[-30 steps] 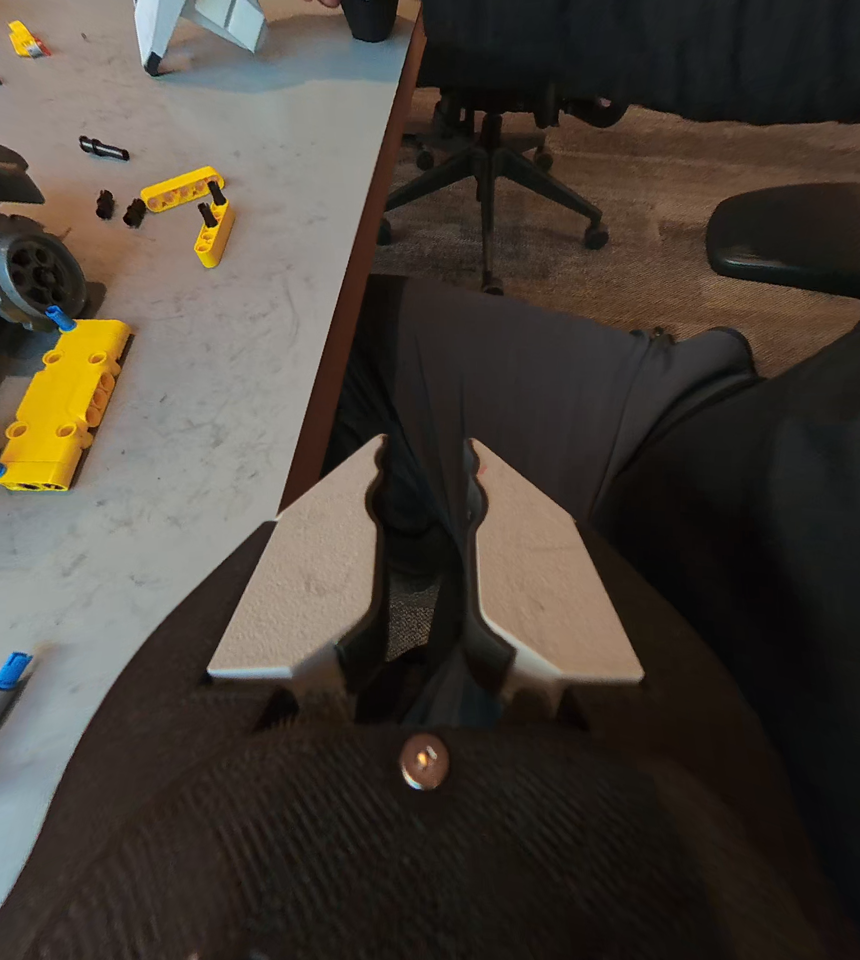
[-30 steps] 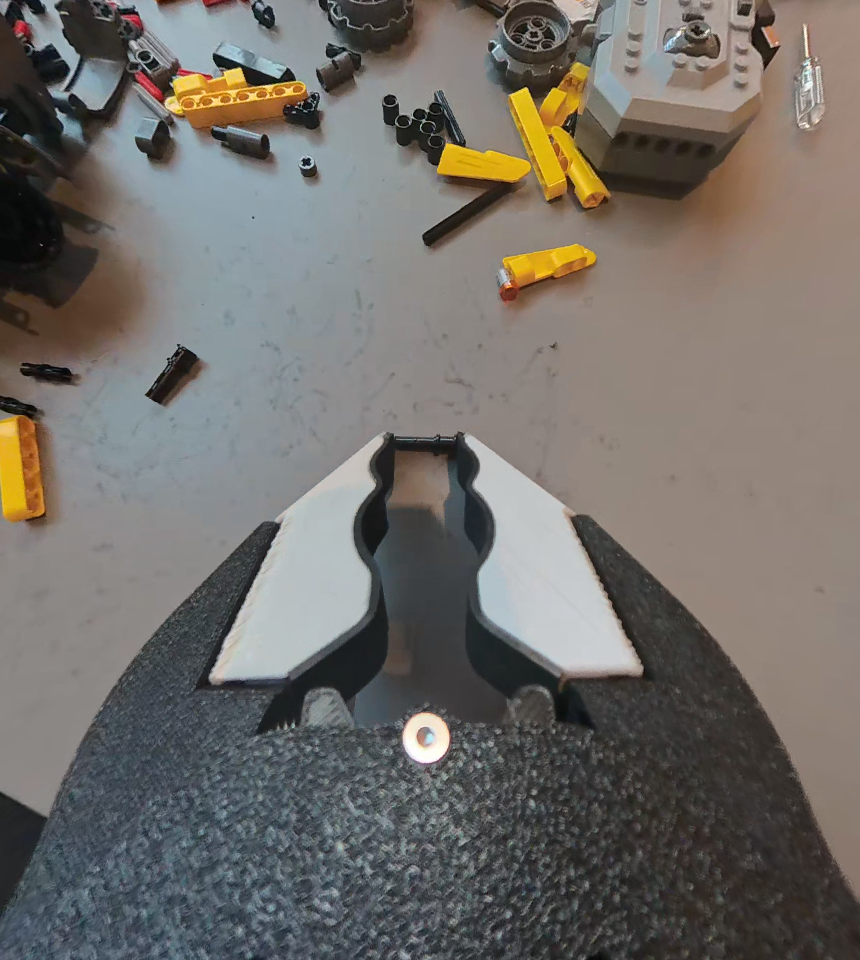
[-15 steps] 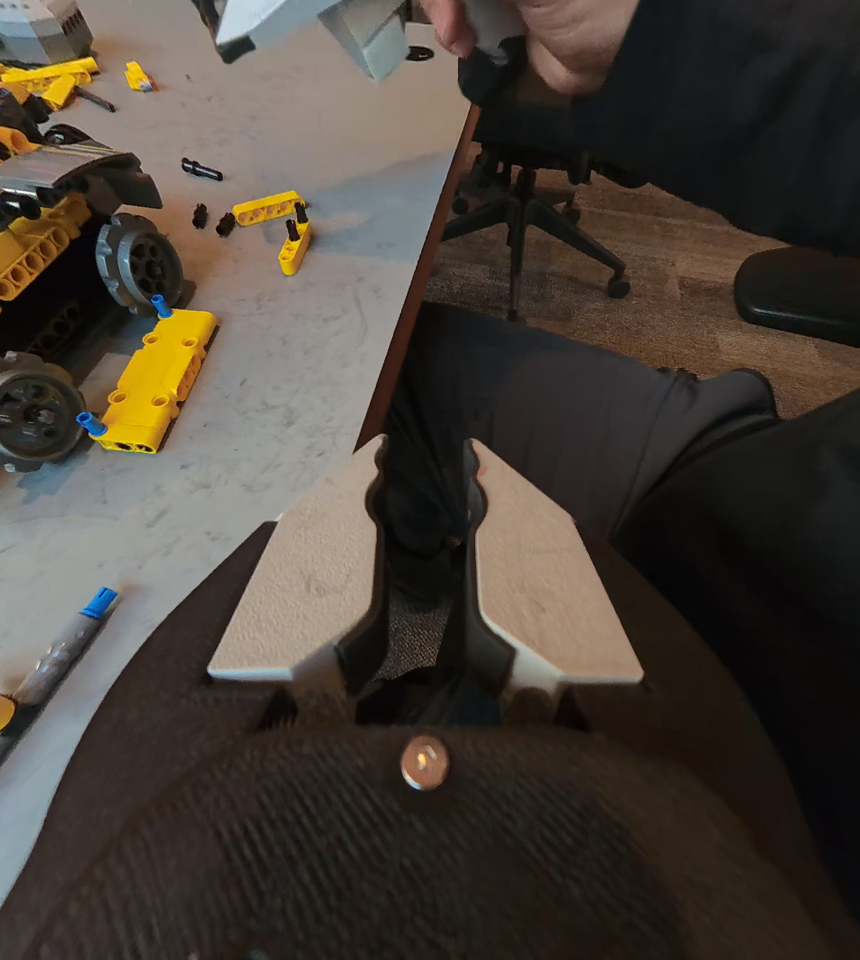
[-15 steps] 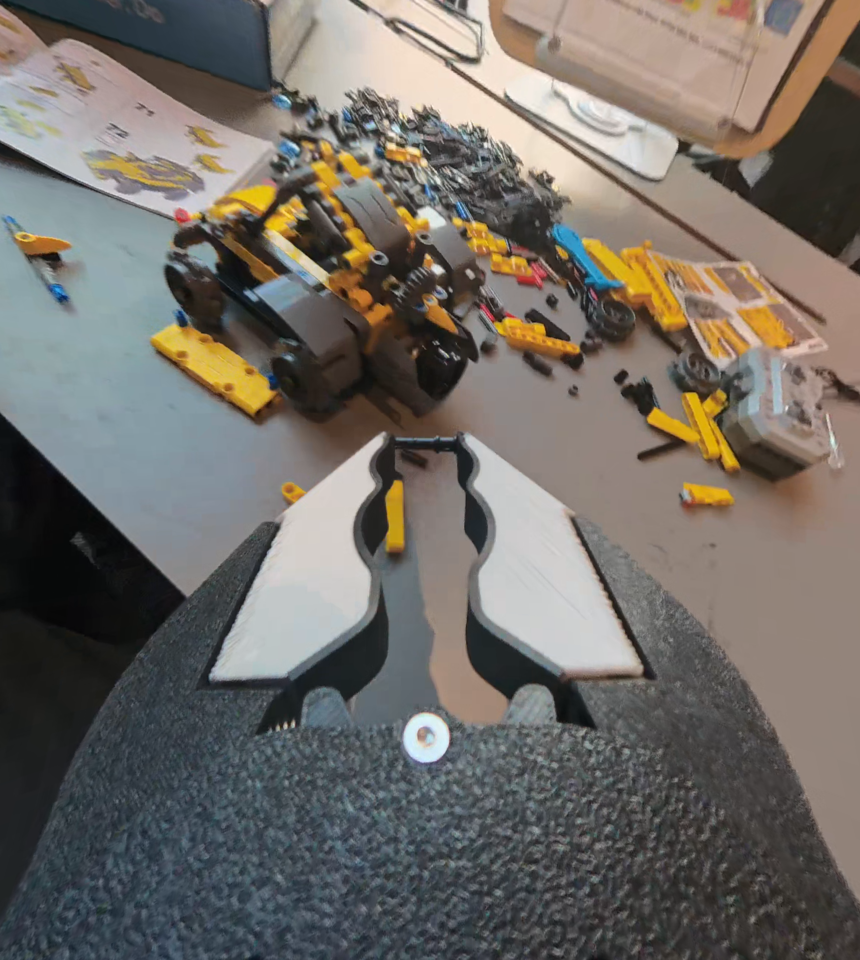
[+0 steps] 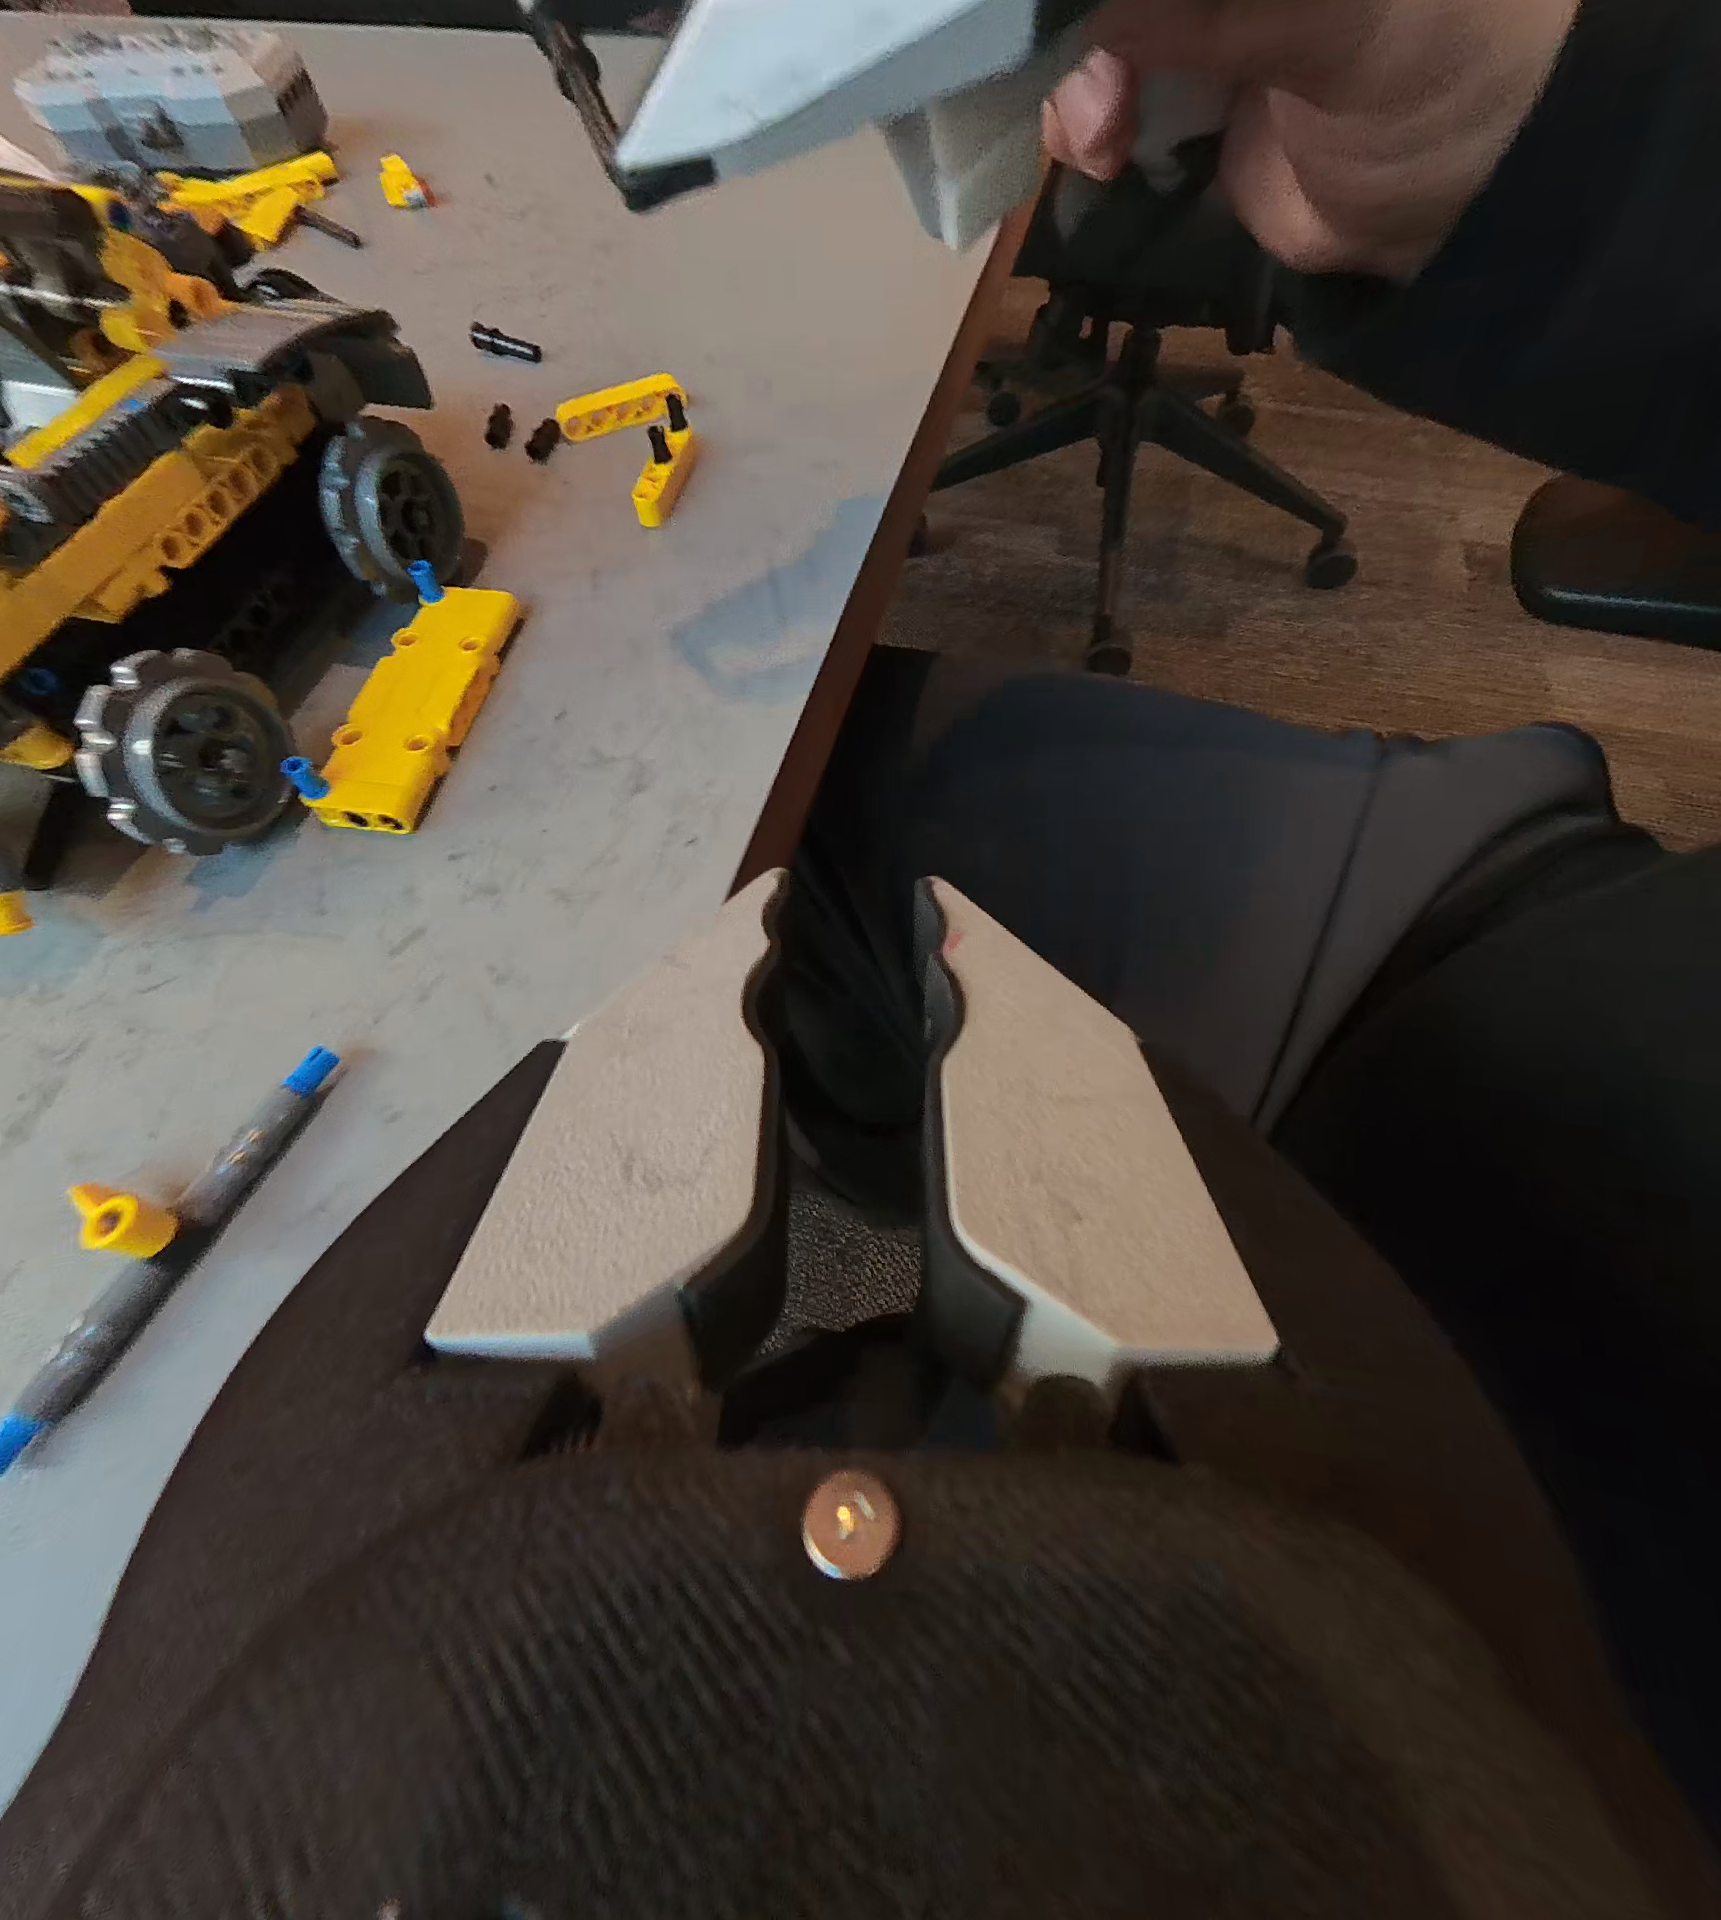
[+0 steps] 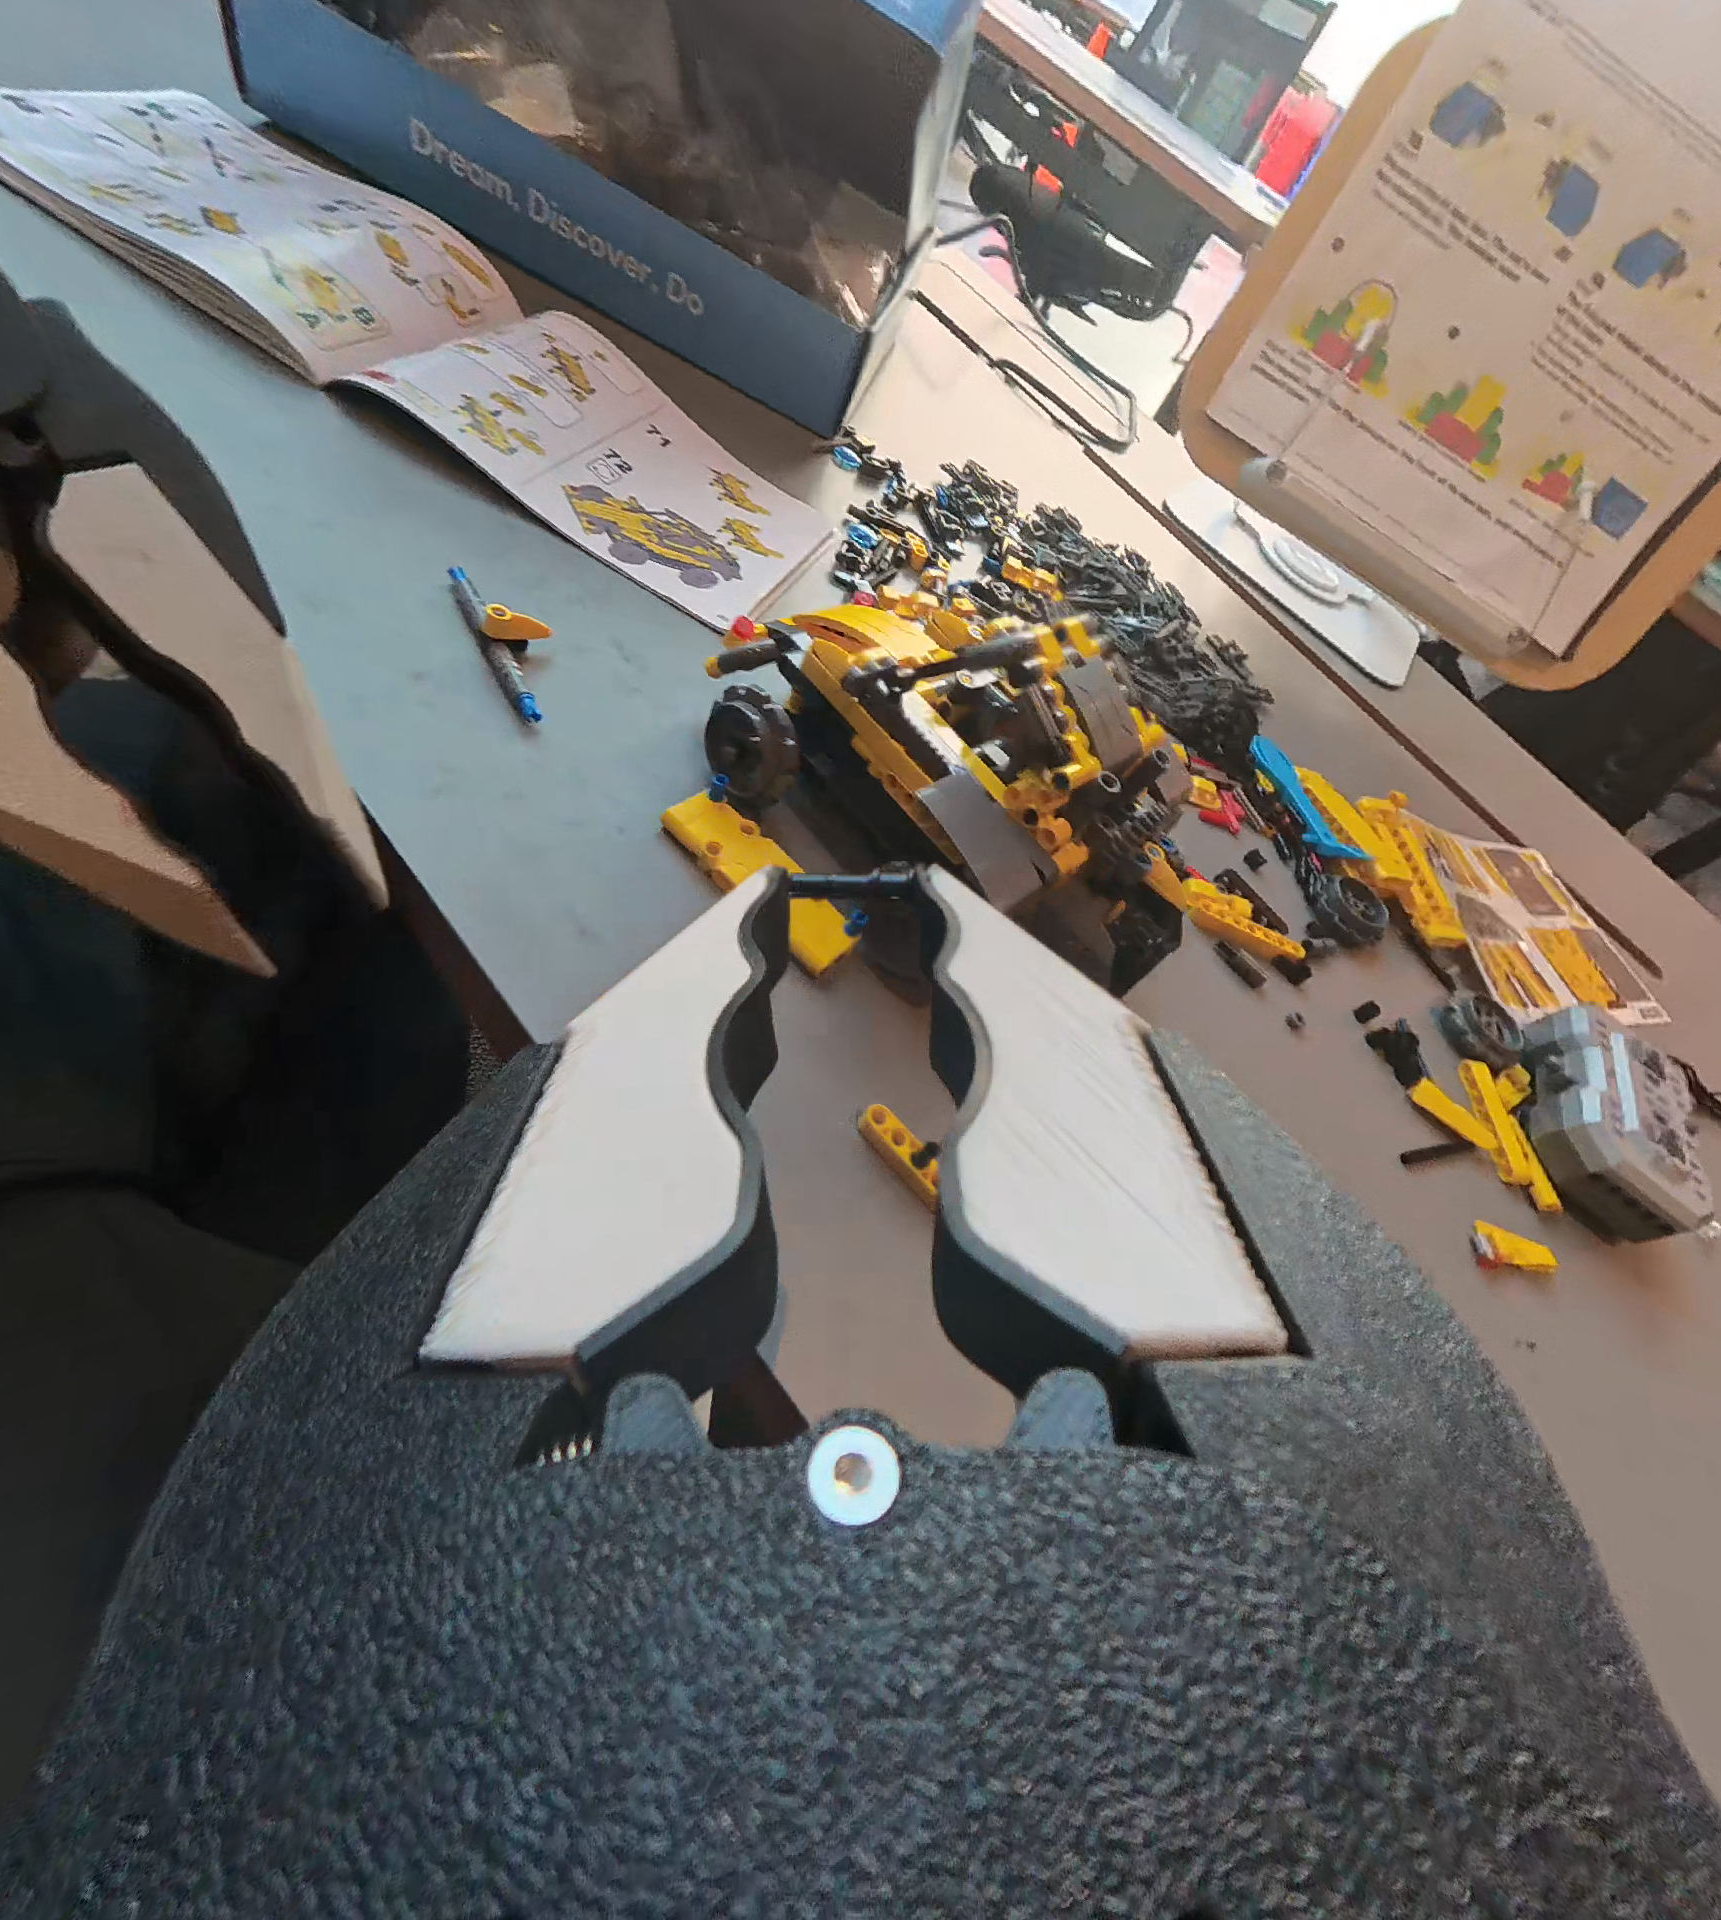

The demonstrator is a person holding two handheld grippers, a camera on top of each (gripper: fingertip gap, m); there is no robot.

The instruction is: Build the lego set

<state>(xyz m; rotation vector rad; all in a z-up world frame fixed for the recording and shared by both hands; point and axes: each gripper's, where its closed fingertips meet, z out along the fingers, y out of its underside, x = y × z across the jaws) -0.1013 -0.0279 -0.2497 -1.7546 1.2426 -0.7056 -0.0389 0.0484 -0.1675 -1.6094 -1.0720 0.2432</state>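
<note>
My right gripper is shut on a small black pin, held crosswise between its fingertips above the grey table, in front of a yellow and black brick vehicle. In the left wrist view that gripper shows at the top, held by a hand. My left gripper hangs off the table's edge over a person's dark trouser leg. Its jaws stand a little apart with nothing seen between them. The vehicle lies to its left.
A yellow panel, a yellow angled beam, a grey rod with blue ends and a grey block lie on the table. An open booklet, a blue box, several loose parts and a board stand farther back. An office chair stands on the floor. My hands' fingertips stand some 12 centimeters from each other.
My right gripper has lifted off the table with the black pin and tilted up towards the vehicle. My left gripper has drawn back, showing more of the table.
</note>
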